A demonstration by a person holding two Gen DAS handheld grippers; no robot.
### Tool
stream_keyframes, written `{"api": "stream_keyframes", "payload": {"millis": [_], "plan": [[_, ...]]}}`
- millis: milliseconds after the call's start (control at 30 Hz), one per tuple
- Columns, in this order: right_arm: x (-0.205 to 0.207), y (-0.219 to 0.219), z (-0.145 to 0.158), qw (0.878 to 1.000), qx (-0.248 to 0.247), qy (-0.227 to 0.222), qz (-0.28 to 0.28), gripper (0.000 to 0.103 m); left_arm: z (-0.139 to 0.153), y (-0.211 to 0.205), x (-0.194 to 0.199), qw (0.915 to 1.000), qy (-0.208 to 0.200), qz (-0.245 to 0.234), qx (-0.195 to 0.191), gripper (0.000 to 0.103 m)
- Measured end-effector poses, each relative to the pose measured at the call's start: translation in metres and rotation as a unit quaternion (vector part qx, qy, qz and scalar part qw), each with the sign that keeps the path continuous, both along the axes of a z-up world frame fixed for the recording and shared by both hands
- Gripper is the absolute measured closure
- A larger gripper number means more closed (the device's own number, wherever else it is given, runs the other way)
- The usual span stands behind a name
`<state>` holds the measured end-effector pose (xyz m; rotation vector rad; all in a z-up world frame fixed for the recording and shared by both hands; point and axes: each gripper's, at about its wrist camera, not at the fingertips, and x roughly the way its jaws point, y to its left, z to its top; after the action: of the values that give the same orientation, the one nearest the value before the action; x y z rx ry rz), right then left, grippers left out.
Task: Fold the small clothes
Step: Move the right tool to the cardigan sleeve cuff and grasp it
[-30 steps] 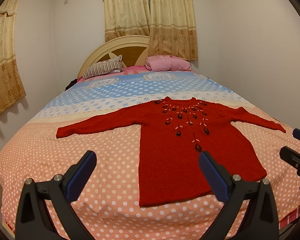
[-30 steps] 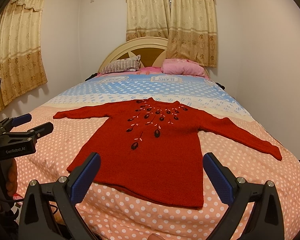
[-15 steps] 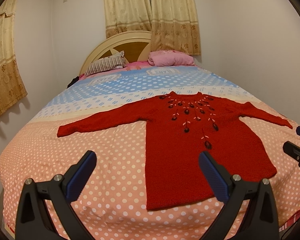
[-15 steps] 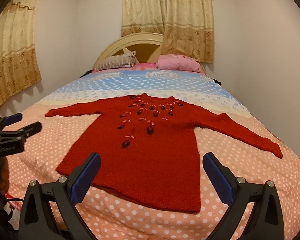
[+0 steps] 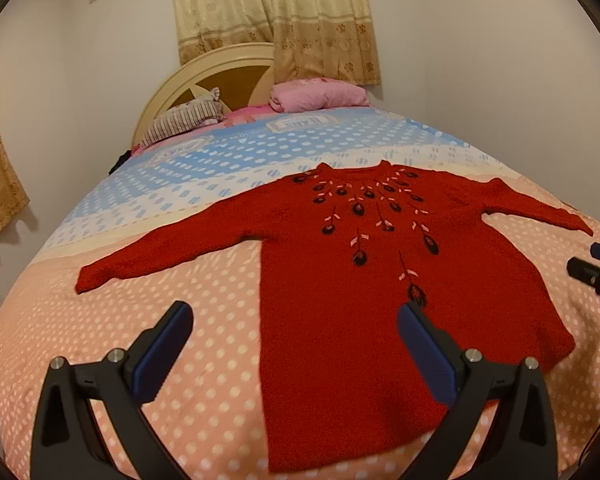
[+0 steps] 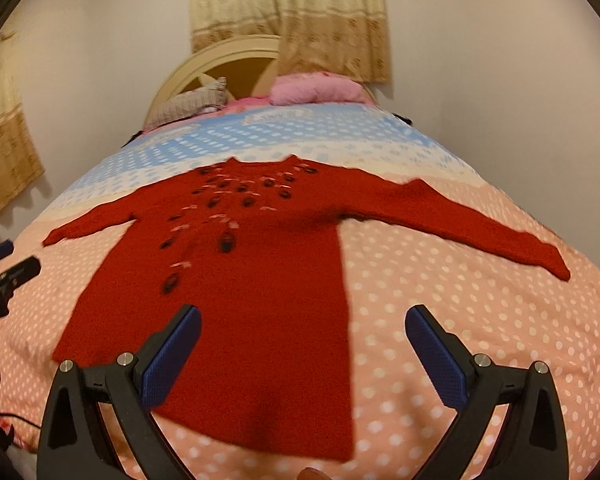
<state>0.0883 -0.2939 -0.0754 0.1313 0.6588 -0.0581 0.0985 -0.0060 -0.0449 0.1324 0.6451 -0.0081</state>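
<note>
Left wrist view shows the left claw [image 5: 294,344] at the bottom of the frame, spread wide with nothing between its blue pads [image 5: 162,354], hanging above the near edge of the bed [image 5: 100,360]. Just beyond it, filling the centre and right of the frame, lies the red sweater [image 5: 340,320], flat and face up on the dotted bedspread, hem nearest, collar toward the pillows [image 5: 320,96] in the upper middle. Both sleeves are stretched out sideways, one toward the left edge and one toward the right. Right wrist view gives the same layout, somewhat blurred: the right claw [image 6: 302,340] is also wide apart and empty, low in the frame above the sweater's hem, with the long sleeve [image 6: 480,228] running to the right edge. Judging by this, no fold has been made yet; the sleeves and body all remain to be folded.
</note>
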Motion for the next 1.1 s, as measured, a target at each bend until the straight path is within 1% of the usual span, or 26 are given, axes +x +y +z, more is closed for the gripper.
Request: {"api": "stream_keyframes", "payload": {"millis": [167,300,467,600,733,900,933,967,1033,1100], "plan": [[0.019,-0.052,-0.014,0.998,0.036,0.021,-0.042,0.001,-0.011,-0.004,0.028,0.9999,0.016,0.0,-0.004,0.0],[0.032,-0.101,-0.026,0.993,0.062,0.04,-0.088,0.001,-0.021,-0.006,0.051,0.9997,0.024,0.006,0.001,0.0],[0.04,-0.152,-0.034,0.986,0.063,0.052,-0.142,0.001,-0.03,-0.004,0.077,0.9994,0.029,0.019,0.008,0.0],[0.045,-0.197,-0.037,0.978,0.073,0.06,-0.188,0.001,-0.039,0.001,0.099,0.9989,0.037,0.028,0.01,0.0],[0.047,-0.235,-0.039,0.969,0.065,0.068,-0.228,0.001,-0.05,0.003,0.116,0.9981,0.05,0.033,0.012,0.0],[0.049,-0.28,-0.046,0.954,0.084,0.081,-0.276,0.002,-0.06,0.006,0.132,0.997,0.065,0.041,0.011,0.0],[0.05,-0.289,-0.047,0.952,0.085,0.083,-0.283,0.003,-0.062,0.008,0.135,0.9966,0.069,0.043,0.01,0.0],[0.05,-0.296,-0.048,0.95,0.085,0.085,-0.29,0.007,-0.063,0.009,0.137,0.9965,0.071,0.044,0.01,0.0],[0.049,-0.313,-0.048,0.944,0.087,0.084,-0.307,0.012,-0.066,0.013,0.141,0.9962,0.073,0.048,0.008,0.0],[0.05,-0.328,-0.049,0.939,0.083,0.09,-0.32,0.012,-0.068,0.015,0.145,0.9957,0.076,0.052,0.008,0.0]]}}
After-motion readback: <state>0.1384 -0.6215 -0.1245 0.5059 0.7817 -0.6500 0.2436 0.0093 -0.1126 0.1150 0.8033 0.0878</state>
